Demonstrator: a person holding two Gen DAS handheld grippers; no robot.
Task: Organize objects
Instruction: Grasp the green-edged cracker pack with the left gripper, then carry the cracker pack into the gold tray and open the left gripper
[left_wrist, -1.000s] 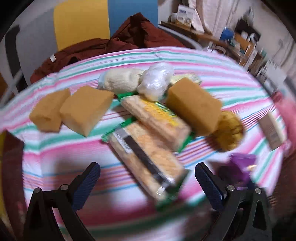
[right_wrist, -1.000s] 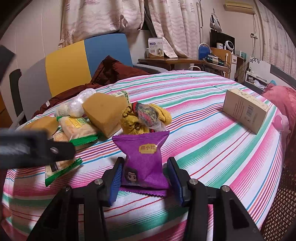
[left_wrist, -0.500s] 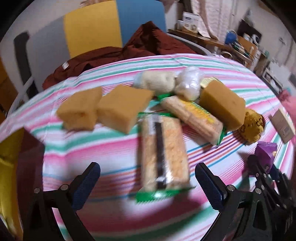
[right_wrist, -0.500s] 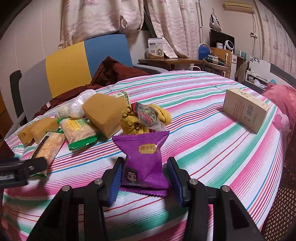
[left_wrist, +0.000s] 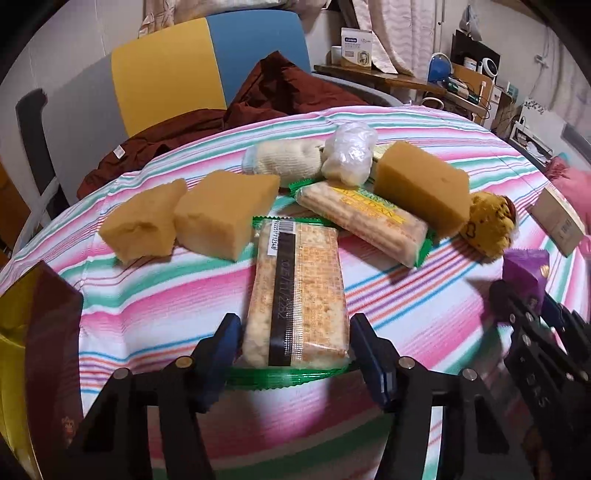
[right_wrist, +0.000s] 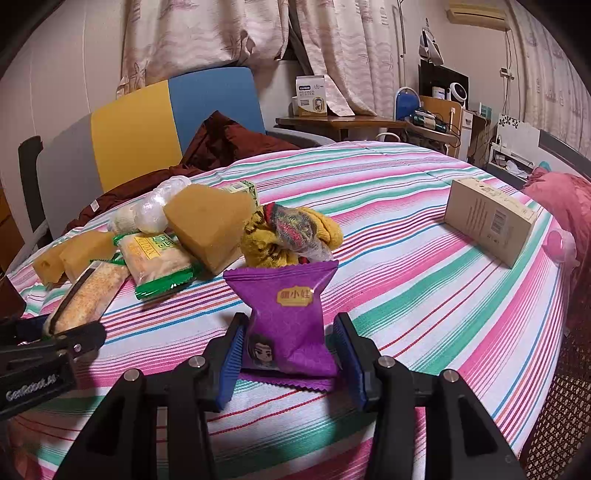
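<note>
- The left gripper (left_wrist: 295, 354) has just been closing; its jaws now bracket the near end of the cracker pack (left_wrist: 297, 291), the pads at or almost at the wrapper's sides; whether they press yet cannot be told.
- The pack lies flat on the striped cloth (left_wrist: 406, 295), seam up, its far end just beside a sponge (left_wrist: 225, 218) and a second pack (left_wrist: 364, 221).
- The right gripper (right_wrist: 288, 358) is clamped on the purple pouch (right_wrist: 288, 314), which stands upright near the table's front.
- Risks, as a judgement: the slick film could slide out of a grip taken so near the end; the long pack may droop or swing and knock the sponge; a hard squeeze could crush the crackers.
- The two grippers sit near each other, so a sideways move might clash.
</note>
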